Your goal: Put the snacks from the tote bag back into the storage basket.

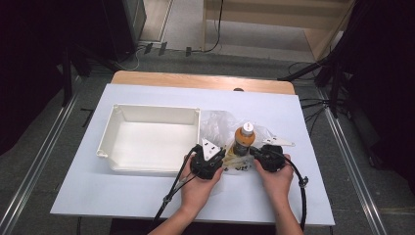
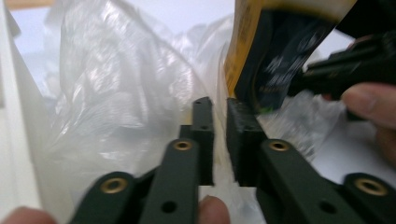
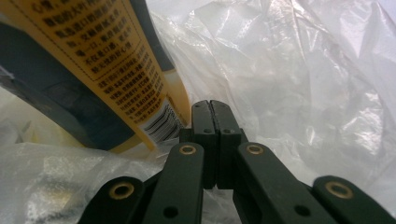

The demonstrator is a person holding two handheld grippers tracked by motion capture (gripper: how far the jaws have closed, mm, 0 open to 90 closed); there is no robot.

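Standing upright, orange bottle (image 1: pixel 243 140), white cap, crinkled clear bag (image 1: pixel 215 125)

We see the bottle (image 1: pixel 244 139) standing upright on the plastic bag (image 1: pixel 218 123), right of the tray (image 1: pixel 110 131), mid-table (image 1: pixel 147 196).

The high view sits above the near edge of the bench (image 1: pixel 147 196), facing forward and down, well back. Each gripper view rides close behind its own tongs, looking along them at very short range. All three share the orange bottle (image 1: pixel 243 139) and the clear plastic bag (image 1: pixel 215 125) by the white tray (image 1: pixel 110 139).
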